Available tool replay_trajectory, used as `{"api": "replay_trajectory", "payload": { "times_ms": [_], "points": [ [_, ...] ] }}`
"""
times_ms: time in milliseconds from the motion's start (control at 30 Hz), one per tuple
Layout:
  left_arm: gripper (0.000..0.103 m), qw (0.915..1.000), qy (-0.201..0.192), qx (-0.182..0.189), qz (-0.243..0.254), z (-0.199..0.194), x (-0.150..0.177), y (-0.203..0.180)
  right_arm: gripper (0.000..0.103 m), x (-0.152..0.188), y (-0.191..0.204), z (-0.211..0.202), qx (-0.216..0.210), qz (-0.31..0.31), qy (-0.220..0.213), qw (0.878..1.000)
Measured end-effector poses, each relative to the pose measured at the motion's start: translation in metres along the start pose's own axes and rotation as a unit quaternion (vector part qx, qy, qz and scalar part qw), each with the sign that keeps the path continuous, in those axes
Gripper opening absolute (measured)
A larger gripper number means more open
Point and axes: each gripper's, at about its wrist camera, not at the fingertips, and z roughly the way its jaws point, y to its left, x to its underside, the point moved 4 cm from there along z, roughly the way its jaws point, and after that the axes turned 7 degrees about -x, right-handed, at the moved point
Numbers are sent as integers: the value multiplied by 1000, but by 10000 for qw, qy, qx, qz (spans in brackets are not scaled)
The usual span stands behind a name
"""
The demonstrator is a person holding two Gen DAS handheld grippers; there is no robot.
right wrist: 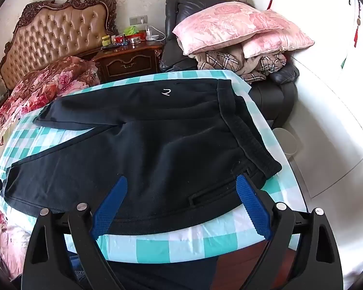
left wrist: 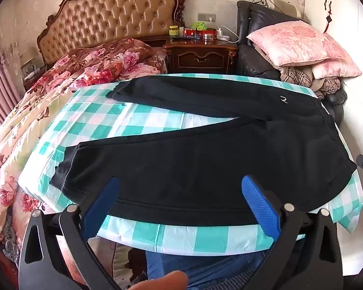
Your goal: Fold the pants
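The black pants [left wrist: 205, 159] lie flat on the table [left wrist: 142, 120] with its teal checked cloth — legs spread apart in a V toward the left, waistband at the right. The left gripper [left wrist: 180, 188] hovers over the near leg, jaws wide apart and holding nothing. The right gripper [right wrist: 181, 188] hangs above the hip area near the waistband [right wrist: 244, 130] — likewise spread and empty.

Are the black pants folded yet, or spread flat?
Spread flat. The black pants lie on the checkered cloth with both legs apart in a V, waistband unfolded.
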Motion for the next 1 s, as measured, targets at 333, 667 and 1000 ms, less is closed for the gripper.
{"api": "replay_trajectory", "payload": {
  "times_ms": [333,667,1000],
  "points": [
    [101,10000,34,54,-26,0,0,-4,88,2,3,4,-12,-15,59,10000],
    [101,9999,58,65,-91,4,1,4,88,5,3,5,-8,-35,65,10000],
    [101,9999,62,83,-97,6,3,2,88,5,3,4,-1,1,77,10000]
  ]
}}
